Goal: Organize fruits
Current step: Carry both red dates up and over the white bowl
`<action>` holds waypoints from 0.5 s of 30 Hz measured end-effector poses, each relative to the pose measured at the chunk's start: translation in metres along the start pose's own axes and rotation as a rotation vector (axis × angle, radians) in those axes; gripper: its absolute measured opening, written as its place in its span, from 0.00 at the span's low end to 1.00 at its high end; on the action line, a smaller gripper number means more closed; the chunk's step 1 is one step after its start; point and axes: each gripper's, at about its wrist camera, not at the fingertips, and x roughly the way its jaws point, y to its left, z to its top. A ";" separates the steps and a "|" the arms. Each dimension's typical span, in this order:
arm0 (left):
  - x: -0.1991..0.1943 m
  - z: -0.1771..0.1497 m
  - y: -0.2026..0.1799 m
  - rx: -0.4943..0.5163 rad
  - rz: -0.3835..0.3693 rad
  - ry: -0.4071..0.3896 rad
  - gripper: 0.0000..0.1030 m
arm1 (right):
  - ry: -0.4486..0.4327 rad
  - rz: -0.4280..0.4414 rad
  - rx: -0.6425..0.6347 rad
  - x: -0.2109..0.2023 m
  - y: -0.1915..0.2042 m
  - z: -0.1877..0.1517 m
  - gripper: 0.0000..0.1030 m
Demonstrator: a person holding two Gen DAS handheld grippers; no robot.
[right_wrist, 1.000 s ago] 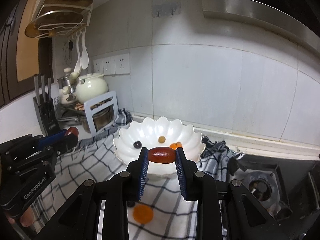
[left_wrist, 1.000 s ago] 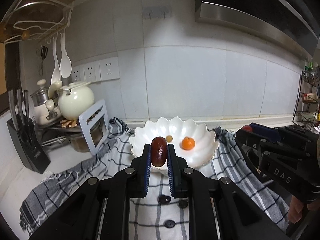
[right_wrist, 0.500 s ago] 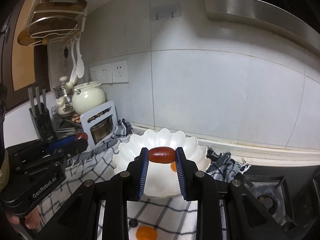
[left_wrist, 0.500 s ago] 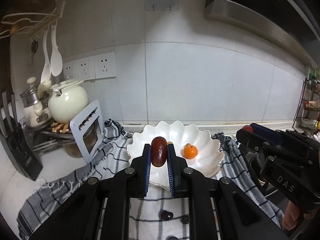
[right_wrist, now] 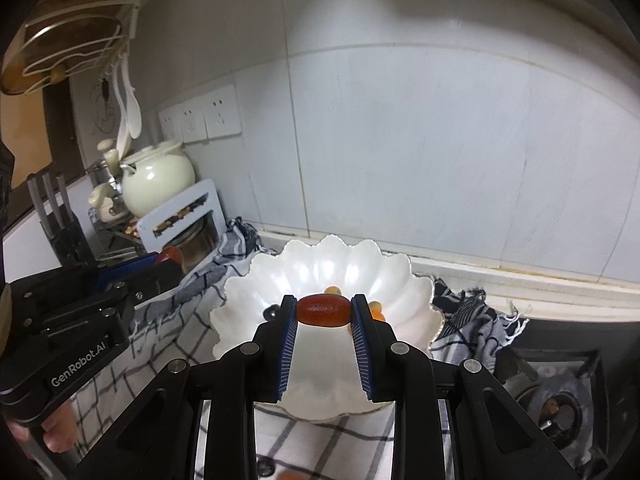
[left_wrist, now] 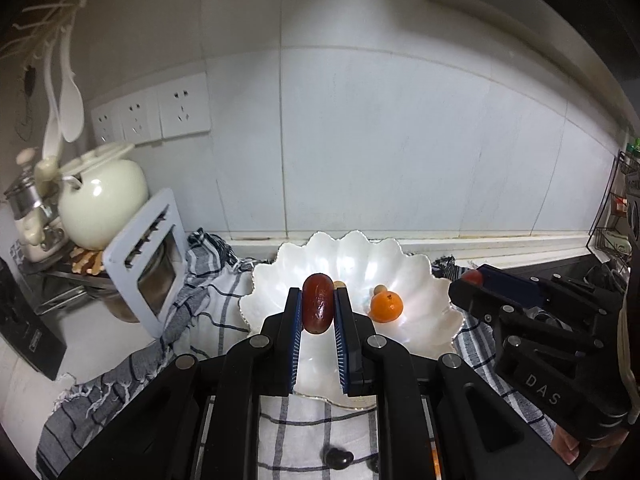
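My left gripper (left_wrist: 317,309) clamps an upright dark date (left_wrist: 317,307); my right gripper (right_wrist: 325,312) pinches a reddish date (right_wrist: 322,310) end to end. Both hang over the white scalloped bowl (right_wrist: 394,276), near its front rim. The end-to-end pinch could slip, dropping that date onto the checked cloth (right_wrist: 120,376).

Open air above the white scalloped bowl (left_wrist: 404,276), reachable from the near side. Blocked far by the tiled wall (left_wrist: 400,140); crowded left by a cream teapot (left_wrist: 102,200) and white slotted stand (left_wrist: 148,264); hemmed right by the stove burner (right_wrist: 560,404).
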 end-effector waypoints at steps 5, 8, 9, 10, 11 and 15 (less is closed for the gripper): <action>0.029 0.006 0.003 0.001 -0.007 0.065 0.16 | 0.043 -0.017 -0.003 0.023 -0.003 0.003 0.28; 0.044 0.006 0.003 0.016 -0.001 0.100 0.16 | 0.086 -0.024 0.007 0.040 -0.008 0.003 0.28; 0.051 0.005 0.002 0.025 -0.002 0.114 0.16 | 0.098 -0.021 0.011 0.044 -0.010 0.003 0.28; 0.057 0.005 0.001 0.030 0.005 0.128 0.16 | 0.114 -0.020 0.017 0.049 -0.013 0.002 0.28; 0.062 0.004 0.001 0.034 0.012 0.141 0.16 | 0.131 -0.022 0.022 0.055 -0.014 0.000 0.28; 0.083 -0.001 0.001 0.040 0.014 0.195 0.16 | 0.199 -0.024 0.032 0.075 -0.021 -0.009 0.28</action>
